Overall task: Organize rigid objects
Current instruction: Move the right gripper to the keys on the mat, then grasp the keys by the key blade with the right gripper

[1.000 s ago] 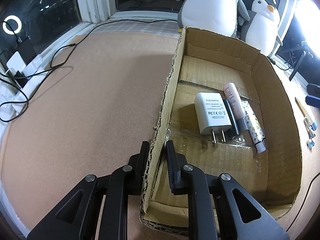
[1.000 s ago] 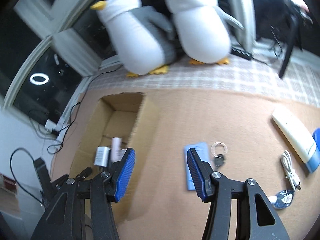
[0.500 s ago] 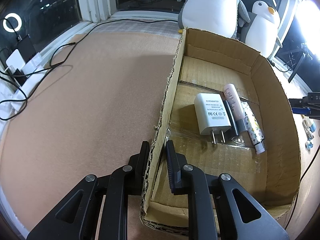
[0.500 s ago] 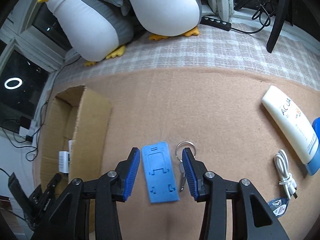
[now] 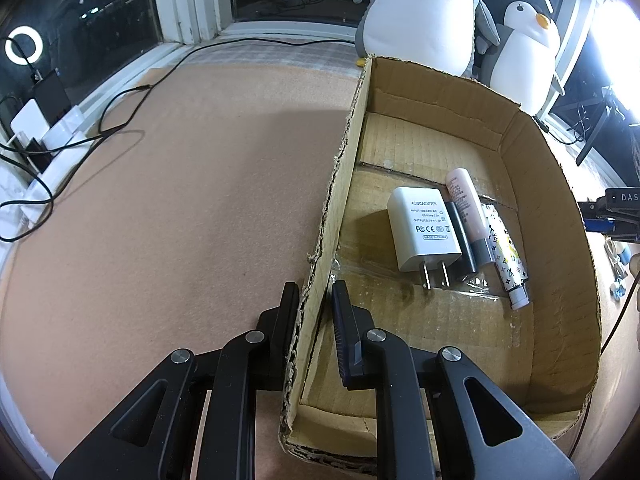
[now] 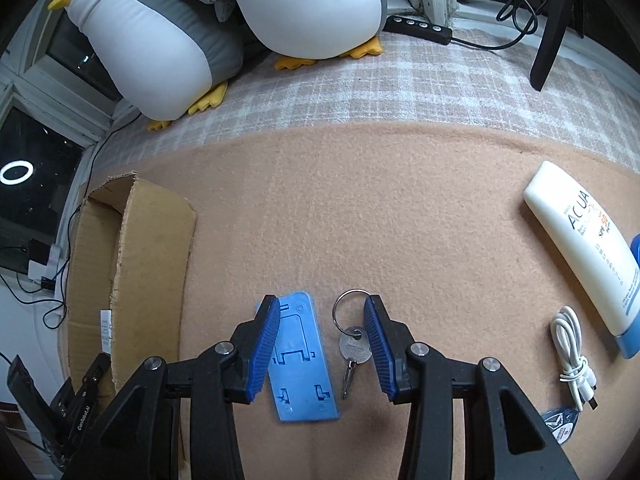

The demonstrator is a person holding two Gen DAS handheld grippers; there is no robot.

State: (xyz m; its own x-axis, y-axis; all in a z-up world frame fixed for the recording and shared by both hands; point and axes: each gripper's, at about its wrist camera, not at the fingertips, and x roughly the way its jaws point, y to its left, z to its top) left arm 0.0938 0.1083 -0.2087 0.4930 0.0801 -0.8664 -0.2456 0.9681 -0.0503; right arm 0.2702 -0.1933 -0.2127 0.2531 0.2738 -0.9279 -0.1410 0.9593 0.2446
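My left gripper (image 5: 315, 296) is shut on the left wall of the cardboard box (image 5: 344, 168), one finger outside and one inside. In the box lie a white power adapter (image 5: 422, 234), a black stick (image 5: 462, 242), a pink tube (image 5: 468, 212) and a patterned tube (image 5: 506, 256). My right gripper (image 6: 320, 320) is open, low over the tan mat, with a flat blue plastic stand (image 6: 302, 360) and a key on a ring (image 6: 352, 342) between its fingers. The box (image 6: 132, 272) shows at the left of the right wrist view.
A white sunscreen tube (image 6: 584, 248), a coiled white cable (image 6: 574, 354) and a blue tag (image 6: 558, 424) lie to the right. Two plush penguins (image 6: 224, 28) stand at the back on a checked cloth. Cables and chargers (image 5: 36, 136) lie along the left window sill.
My right gripper has dropped and moved forward over the blue stand and key, which now lie between its open fingers. The left gripper stays clamped on the box wall.
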